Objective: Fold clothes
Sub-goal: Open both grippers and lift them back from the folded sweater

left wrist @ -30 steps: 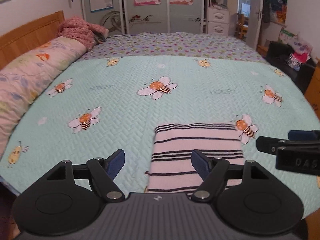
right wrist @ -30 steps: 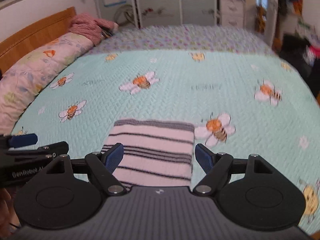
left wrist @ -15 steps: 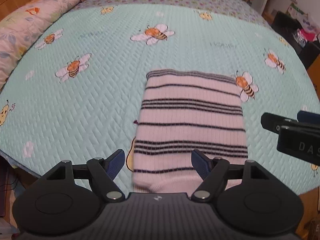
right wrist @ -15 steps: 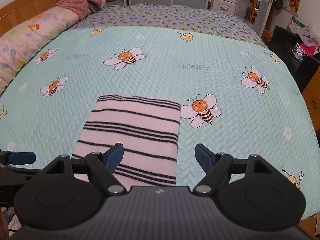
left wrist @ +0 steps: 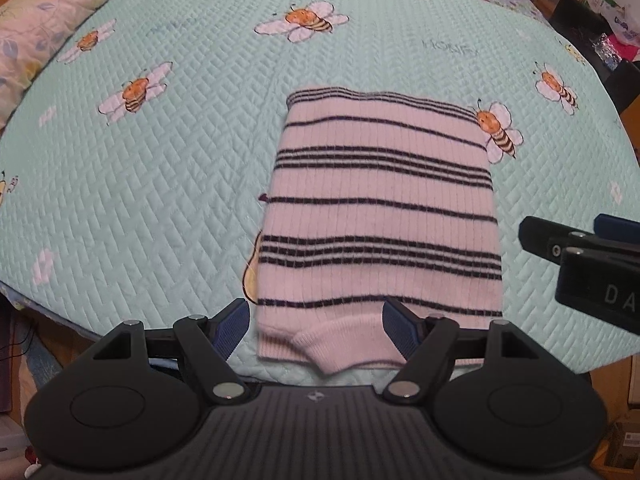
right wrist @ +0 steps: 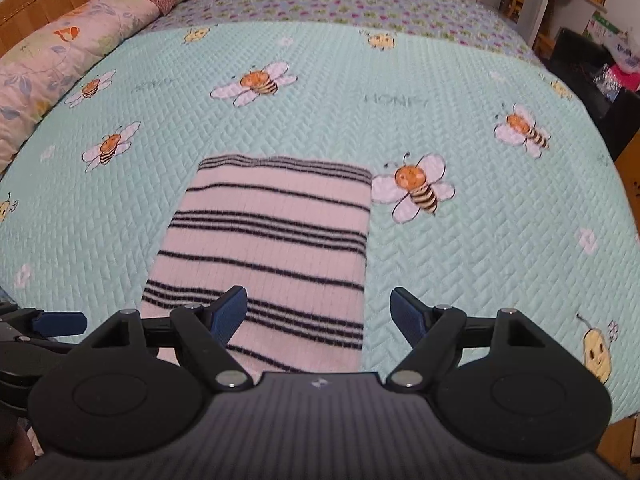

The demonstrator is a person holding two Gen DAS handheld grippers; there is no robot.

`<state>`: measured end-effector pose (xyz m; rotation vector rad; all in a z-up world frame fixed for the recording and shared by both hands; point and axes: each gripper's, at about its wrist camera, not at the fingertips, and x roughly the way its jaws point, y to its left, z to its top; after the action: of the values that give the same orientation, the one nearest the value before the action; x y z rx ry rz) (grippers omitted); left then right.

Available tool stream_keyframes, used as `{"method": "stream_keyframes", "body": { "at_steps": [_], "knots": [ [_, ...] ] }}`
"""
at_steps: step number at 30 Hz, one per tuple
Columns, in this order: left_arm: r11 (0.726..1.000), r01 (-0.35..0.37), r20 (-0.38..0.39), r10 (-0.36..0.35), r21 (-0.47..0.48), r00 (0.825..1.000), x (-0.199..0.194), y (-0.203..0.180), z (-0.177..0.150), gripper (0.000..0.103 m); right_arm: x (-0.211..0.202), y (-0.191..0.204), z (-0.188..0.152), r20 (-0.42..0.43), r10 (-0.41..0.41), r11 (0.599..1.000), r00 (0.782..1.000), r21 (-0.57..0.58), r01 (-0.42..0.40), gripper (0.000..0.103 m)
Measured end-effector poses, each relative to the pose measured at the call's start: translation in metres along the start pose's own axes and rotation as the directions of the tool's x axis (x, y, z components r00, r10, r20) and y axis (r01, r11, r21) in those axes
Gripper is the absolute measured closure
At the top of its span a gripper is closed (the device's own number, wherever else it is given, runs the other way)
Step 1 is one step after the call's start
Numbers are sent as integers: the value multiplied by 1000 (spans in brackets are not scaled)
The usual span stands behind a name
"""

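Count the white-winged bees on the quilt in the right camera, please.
5 bees: two at left, one upper centre, one beside the striped sweater, one at right. The sweater may hide more.

The near hem of the folded pink knit sweater with thin black stripes (right wrist: 272, 256) slips out of sight behind the right gripper's black body in the right wrist view. The other black gripper (left wrist: 580, 264) runs off the picture's edge in the left wrist view, its white lettering cut short, its fingers unseen.
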<state>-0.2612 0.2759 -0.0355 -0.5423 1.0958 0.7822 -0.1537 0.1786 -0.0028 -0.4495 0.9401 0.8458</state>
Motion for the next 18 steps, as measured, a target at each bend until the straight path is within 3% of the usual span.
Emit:
{"method": "stream_keyframes", "body": {
  "at_steps": [18],
  "knots": [
    [1000,15,-88,-14,16,996,14,-4,-9,27,4,3,-8,-52,11,1000,999,-24,-13,24]
  ]
}}
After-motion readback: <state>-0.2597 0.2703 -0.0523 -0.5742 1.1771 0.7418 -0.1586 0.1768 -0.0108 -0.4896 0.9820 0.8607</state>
